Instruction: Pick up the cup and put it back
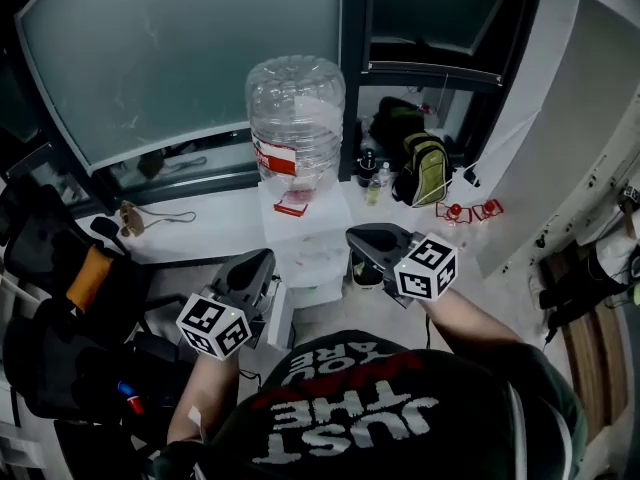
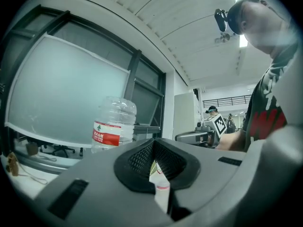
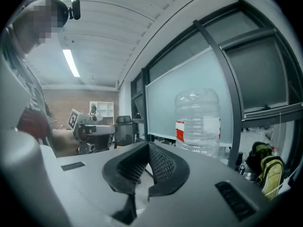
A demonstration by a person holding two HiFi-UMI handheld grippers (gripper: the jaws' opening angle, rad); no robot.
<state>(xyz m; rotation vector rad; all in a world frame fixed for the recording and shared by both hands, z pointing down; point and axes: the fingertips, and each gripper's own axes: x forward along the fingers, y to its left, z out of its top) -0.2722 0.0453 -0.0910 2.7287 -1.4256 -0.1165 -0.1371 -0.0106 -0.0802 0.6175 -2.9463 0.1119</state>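
Two claws held level before the water dispenser (image 1: 310,258), which carries a large clear bottle (image 1: 296,118). Left claw (image 2: 152,144) pressed together; a white, pink-banded strip (image 2: 161,193) shows in its slit, cup or dispenser unclear. Right claw (image 3: 148,146) pressed together, nothing between its pads. Cup not otherwise identifiable in any view.

Office, frosted glass partitions (image 1: 180,58), water-cooler bottle (image 1: 297,118), desk chair (image 3: 124,126), strip ceiling lights (image 3: 72,63)
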